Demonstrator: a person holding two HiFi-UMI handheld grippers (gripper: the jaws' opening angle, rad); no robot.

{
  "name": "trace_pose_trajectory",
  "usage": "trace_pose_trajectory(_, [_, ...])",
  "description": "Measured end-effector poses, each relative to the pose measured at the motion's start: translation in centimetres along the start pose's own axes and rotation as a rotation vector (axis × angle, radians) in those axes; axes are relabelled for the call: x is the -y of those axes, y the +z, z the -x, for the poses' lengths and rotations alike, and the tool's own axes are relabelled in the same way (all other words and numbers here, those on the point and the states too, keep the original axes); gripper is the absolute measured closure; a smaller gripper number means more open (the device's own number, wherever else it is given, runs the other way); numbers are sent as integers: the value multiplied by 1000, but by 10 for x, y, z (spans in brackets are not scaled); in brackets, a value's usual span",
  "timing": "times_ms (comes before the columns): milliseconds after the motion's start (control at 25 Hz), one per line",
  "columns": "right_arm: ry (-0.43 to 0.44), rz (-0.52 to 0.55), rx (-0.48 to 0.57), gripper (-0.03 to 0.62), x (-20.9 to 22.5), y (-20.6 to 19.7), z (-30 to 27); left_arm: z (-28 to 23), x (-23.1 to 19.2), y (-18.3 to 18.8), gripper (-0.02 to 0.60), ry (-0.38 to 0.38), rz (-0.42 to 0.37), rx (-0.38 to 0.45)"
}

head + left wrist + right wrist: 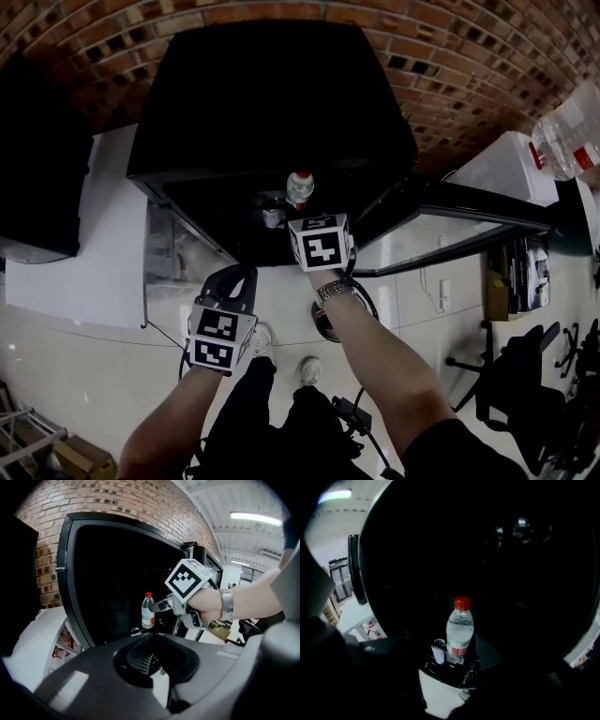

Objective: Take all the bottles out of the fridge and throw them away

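Brick wall (450, 56), open fridge (272, 103), bottle (300, 188) beside container (272, 217)

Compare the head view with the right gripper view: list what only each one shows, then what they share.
Only the head view: the left gripper and right gripper seen from above, the person's arms, the brick wall, and a second bottle at the upper right edge.
Only the right gripper view: a ceiling light, and that gripper's jaws standing apart on either side of the bottle, not touching it.
Both: the red-capped bottle upright in the dark fridge, with a small container beside it.
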State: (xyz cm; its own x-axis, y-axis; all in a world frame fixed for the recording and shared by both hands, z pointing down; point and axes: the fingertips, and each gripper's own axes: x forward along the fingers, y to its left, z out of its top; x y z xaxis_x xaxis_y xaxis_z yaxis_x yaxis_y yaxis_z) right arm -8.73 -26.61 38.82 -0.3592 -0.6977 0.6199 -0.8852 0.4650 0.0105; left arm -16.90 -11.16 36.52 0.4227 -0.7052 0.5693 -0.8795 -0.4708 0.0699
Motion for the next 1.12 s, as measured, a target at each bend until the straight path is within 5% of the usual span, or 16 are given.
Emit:
trace_pose_trajectory(640, [-39,-4,-61,264,21,8,-77,-29,-44,-7,578,-42,-22,-57])
trace_pose_trajectory(1120, [-30,33,-17,284,6,3,-58,-27,-42,-19,578,-32,-10,-61])
